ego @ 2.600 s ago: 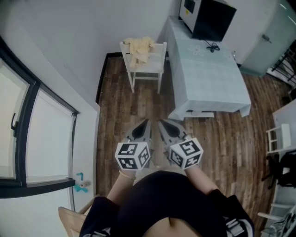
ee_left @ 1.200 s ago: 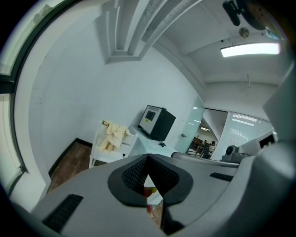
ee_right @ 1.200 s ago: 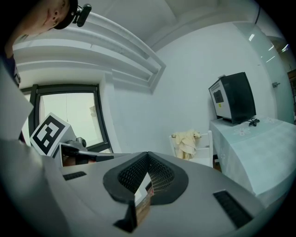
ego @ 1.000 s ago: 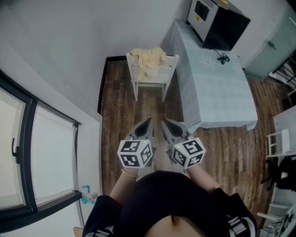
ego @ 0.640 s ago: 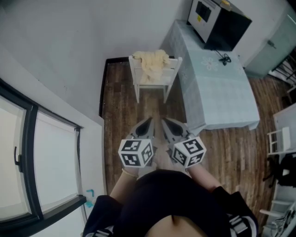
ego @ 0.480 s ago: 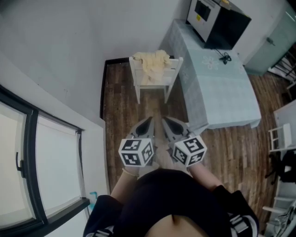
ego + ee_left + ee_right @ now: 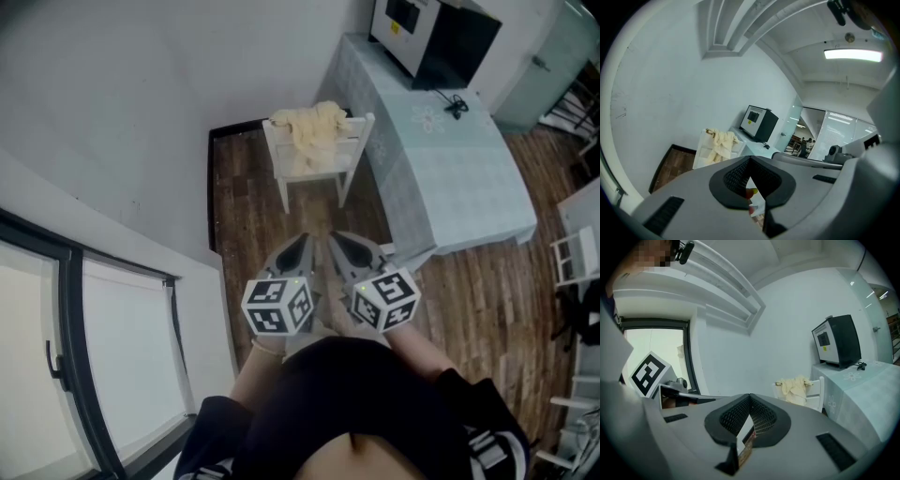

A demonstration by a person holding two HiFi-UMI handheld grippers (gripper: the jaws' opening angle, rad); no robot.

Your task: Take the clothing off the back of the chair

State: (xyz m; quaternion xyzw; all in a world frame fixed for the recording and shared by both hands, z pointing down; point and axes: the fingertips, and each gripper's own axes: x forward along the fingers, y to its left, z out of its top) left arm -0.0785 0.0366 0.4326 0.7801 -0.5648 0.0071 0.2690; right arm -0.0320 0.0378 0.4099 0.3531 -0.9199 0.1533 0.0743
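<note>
A pale yellow garment (image 7: 315,127) hangs bunched over the back of a white wooden chair (image 7: 321,172) by the wall; it also shows as the garment (image 7: 720,143) in the left gripper view and the garment (image 7: 795,386) in the right gripper view. My left gripper (image 7: 299,247) and right gripper (image 7: 335,242) are side by side close to my body, well short of the chair, pointing toward it. Both are shut with nothing between their jaws.
A table (image 7: 466,188) with a pale blue cloth stands right of the chair, bearing a black and white appliance (image 7: 432,34) and a cable. A white wall (image 7: 112,122) and a dark-framed window (image 7: 84,356) run along the left. Wooden floor (image 7: 249,230) lies between me and the chair.
The chair and table have shifted slightly in the head view as I moved toward them. Both grippers stay shut and side by side.
</note>
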